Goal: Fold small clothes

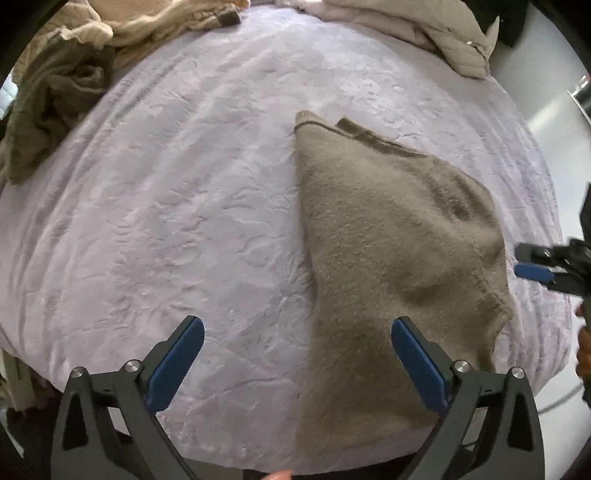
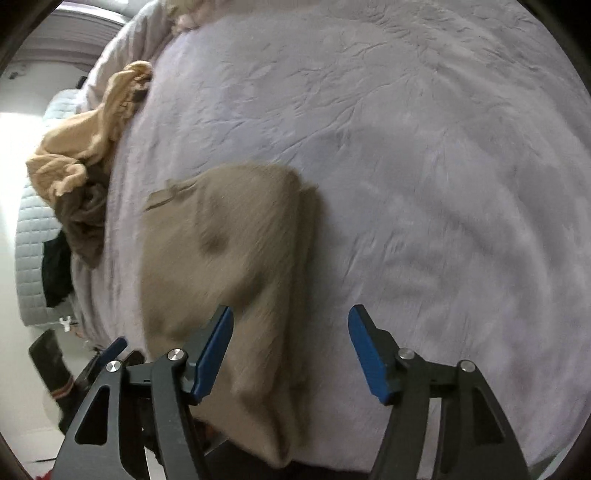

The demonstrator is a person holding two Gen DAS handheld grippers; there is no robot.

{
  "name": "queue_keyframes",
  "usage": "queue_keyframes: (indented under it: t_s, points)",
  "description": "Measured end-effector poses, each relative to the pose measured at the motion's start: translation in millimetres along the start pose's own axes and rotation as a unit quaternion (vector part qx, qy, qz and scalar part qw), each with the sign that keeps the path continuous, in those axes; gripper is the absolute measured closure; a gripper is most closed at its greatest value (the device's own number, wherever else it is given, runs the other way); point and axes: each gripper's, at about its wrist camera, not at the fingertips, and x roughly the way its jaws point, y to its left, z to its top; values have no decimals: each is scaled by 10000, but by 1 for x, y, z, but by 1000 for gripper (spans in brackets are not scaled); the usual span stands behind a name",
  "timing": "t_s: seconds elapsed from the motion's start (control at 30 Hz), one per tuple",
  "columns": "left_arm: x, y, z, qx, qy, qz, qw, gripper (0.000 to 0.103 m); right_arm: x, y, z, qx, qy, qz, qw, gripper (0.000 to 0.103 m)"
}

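A fuzzy taupe knit garment (image 1: 391, 251) lies folded on the lilac bedspread (image 1: 184, 206), its dark-trimmed edge pointing away from me. My left gripper (image 1: 297, 328) hovers open over its near left edge, nothing between the blue pads. In the left wrist view my right gripper (image 1: 526, 260) shows at the far right, beside the garment's right side. The right wrist view, blurred by motion, shows the same garment (image 2: 229, 251) running toward the near bed edge. My right gripper (image 2: 291, 319) is open above that near end, its left pad over the cloth.
A heap of tan and olive clothes (image 1: 62, 81) sits at the bed's far left, the same heap (image 2: 85, 166) at the left in the right wrist view. Pale bedding (image 1: 424, 26) lies at the far side. A grey quilted piece (image 2: 33, 236) and floor lie beyond the bed's edge.
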Motion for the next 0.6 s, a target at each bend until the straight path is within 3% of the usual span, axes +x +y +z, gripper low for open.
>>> queue_keyframes:
  t_s: [0.03,0.07,0.1,0.3,0.4,0.53,0.6]
  points:
    - [-3,2,-3,1,1,14,10000,2,-5,3,-7,-57,-51,-7,10000,42]
    - [-6,2,-5,-14,4,44,10000,2,-8,16,-16,-226,-110,2,9997,56]
    - [-5,-4,-4,-10,16,84,10000,2,-8,26,-20,-355,-113,16,9993,59]
    - [-9,-19,-6,198,156,404,9989,2,15,71,-35,-1040,-18,-146,9945,61]
    - [-12,-25,-9,247,178,457,9985,2,39,66,-36,-1157,191,-625,9911,64]
    - [-11,-24,-14,163,337,426,9984,2,49,32,-41,-839,310,-689,9936,100]
    - [-10,-24,-16,173,392,438,9981,2,46,22,-41,-695,304,-578,9954,102]
